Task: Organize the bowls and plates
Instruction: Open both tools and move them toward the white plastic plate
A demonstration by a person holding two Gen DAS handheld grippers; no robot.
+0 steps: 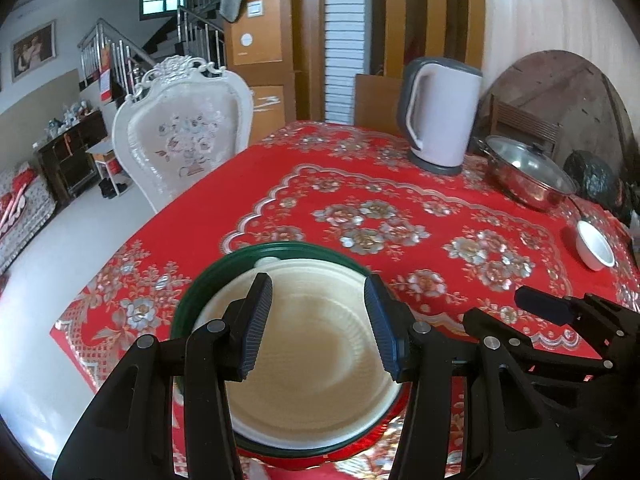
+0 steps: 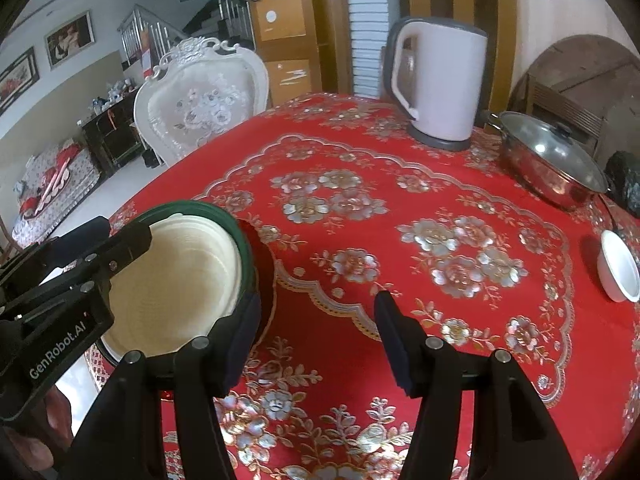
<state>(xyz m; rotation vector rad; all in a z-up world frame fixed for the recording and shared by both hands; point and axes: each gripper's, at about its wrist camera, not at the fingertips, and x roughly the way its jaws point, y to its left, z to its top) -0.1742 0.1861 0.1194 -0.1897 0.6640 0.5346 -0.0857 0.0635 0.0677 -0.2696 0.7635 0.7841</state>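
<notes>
Sitting near the table's front corner is the green dish [image 1: 188,304], and it is the landmark for all the rest. Cream plates [image 1: 316,344] are stacked inside it, so that pile looks sorted already.

The left gripper [image 1: 318,322] hangs right over the green dish. Its jaws are apart and nothing is between them; only the cream plates show through the gap.

The right gripper [image 2: 316,334] is just to the right of the green dish, over bare red tablecloth [image 2: 348,240]. Its jaws are apart too, and they hold nothing. Its left finger [image 2: 240,344] crosses the dish's rim in the right wrist view; I cannot tell if it touches.

The small white bowl [image 2: 620,272] is well apart from the green dish, far off to the right, by the steel pot [image 2: 552,164]. It stands upright with its open side up. It is round, so it has no long side to line up with.

I think the bowl is the next thing to fetch. The right gripper is nearer to it, so that hand should reach right and pinch the bowl's rim.
</notes>
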